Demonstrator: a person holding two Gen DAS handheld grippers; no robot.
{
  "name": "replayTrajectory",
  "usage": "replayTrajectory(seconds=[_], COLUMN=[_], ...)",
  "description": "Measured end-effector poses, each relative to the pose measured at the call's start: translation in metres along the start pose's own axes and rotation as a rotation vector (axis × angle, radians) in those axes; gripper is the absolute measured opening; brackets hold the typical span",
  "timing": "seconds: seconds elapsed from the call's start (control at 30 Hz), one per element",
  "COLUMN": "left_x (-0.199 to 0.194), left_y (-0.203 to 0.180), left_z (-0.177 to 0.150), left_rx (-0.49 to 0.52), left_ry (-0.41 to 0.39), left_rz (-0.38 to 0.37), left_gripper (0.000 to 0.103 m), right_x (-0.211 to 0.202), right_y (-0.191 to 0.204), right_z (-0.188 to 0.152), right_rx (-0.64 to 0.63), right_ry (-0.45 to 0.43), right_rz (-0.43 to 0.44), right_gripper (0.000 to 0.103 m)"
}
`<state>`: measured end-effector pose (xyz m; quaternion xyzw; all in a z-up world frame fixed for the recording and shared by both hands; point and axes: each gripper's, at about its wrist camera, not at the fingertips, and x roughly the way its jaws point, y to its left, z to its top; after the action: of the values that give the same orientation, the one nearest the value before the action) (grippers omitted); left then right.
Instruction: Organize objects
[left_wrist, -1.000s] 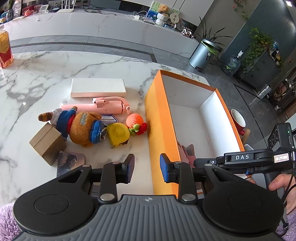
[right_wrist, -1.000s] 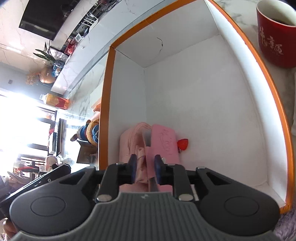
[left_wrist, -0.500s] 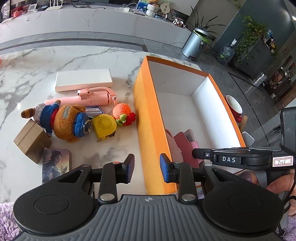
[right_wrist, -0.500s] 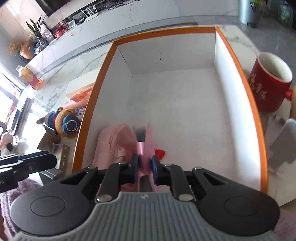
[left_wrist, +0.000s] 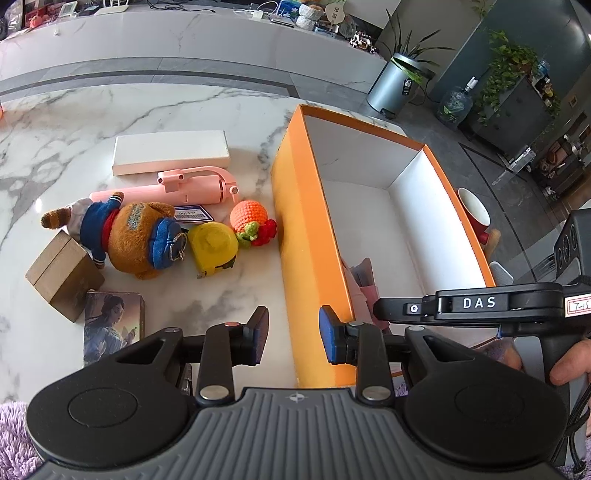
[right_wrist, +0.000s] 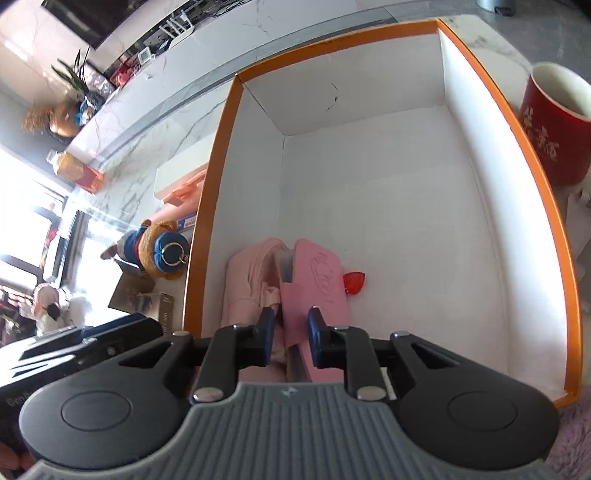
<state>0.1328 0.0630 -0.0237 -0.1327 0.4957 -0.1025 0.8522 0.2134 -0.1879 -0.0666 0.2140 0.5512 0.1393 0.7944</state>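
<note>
Right jaws: the right gripper (right_wrist: 289, 338) stands narrow inside the orange box (right_wrist: 546, 206), its jaws having just eased apart, with the near end of the pink case (right_wrist: 317, 280) between them; whether the pads press it cannot be told.
Case axis: the pink case lies lengthwise along the gripper's own pointing line, running from the fingertips toward the box's far wall.
Beside the case: a pale pink pouch (right_wrist: 245, 284) lies against its left side, hard by the box's left wall; a small red piece (right_wrist: 354, 282) sits at its right.
Left jaws: the left gripper (left_wrist: 293, 334) is partly open and holds nothing, poised over the marble table (left_wrist: 55, 122) just outside the box's near left corner.
Waiting objects: ahead and left of the left jaws lie a yellow tape measure (left_wrist: 212, 245), a crocheted orange toy (left_wrist: 251, 221), a plush bear (left_wrist: 127, 236), a pink handheld device (left_wrist: 173, 190), a white flat box (left_wrist: 170, 151), a brown box (left_wrist: 62, 275) and a picture card (left_wrist: 112, 323).
Nearer hand: by judgement, the left, since every loose item lies on its side of the box wall; the tape measure is among the closest.
Outside the box: a red mug (right_wrist: 552, 134) stands by the right wall.
</note>
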Motion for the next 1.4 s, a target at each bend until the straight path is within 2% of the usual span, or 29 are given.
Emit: replayTrajectory(seconds=[0.03,0.07,0.1,0.27,0.4,0.57,0.67,0.77,0.93,1.0,1.13,1.23,1.27,1.4], left_x=[0.0,0.001,0.002,-0.001,-0.01,-0.02,-0.023,-0.027,-0.034,-0.037,-0.042,-0.038,-0.036,-0.028], left_y=[0.0,0.001,0.001,0.003,0.011,0.021,0.027,0.036,0.053,0.059,0.073,0.083,0.085,0.097], left_z=[0.0,0.001,0.001,0.0,0.001,-0.007,-0.014,-0.024,-0.038,-0.043,-0.048,-0.049,-0.049,-0.048], left_rx=[-0.001,-0.001,-0.001,0.003,0.009,0.061,0.092,0.111,0.119,0.12,0.116,0.122,0.126,0.115], left_ry=[0.0,0.001,0.003,-0.004,-0.02,-0.014,0.004,0.022,0.06,0.069,0.092,0.113,0.118,0.135], left_rz=[0.0,0.0,0.001,0.007,0.031,0.129,0.183,0.208,0.227,0.232,0.216,0.207,0.206,0.179], left_gripper=[0.034,0.034,0.034,0.035,0.048,0.066,0.07,0.07,0.07,0.069,0.062,0.052,0.048,0.037], right_x=[0.0,0.001,0.005,0.003,0.002,0.0,-0.007,-0.019,-0.03,-0.024,0.001,0.027,0.036,0.071], right_y=[-0.003,-0.005,-0.003,0.001,0.003,0.004,0.009,0.025,0.067,0.086,0.118,0.133,0.136,0.141], right_z=[-0.001,-0.001,-0.003,-0.003,-0.002,-0.002,-0.004,-0.011,-0.028,-0.037,-0.055,-0.067,-0.07,-0.08], right_rx=[0.017,0.013,0.021,0.004,-0.015,-0.037,-0.075,-0.162,-0.33,-0.402,-0.515,-0.554,-0.558,-0.554], right_ry=[0.0,0.002,0.003,-0.011,-0.019,-0.041,-0.075,-0.118,-0.126,-0.105,-0.043,0.006,0.017,0.059], right_rz=[0.012,0.008,0.023,0.007,-0.004,-0.028,-0.035,-0.01,0.112,0.147,0.19,0.205,0.201,0.184], right_gripper=[0.021,0.011,0.01,0.01,0.014,0.015,0.02,0.02,0.021,0.031,0.035,0.045,0.052,0.053])
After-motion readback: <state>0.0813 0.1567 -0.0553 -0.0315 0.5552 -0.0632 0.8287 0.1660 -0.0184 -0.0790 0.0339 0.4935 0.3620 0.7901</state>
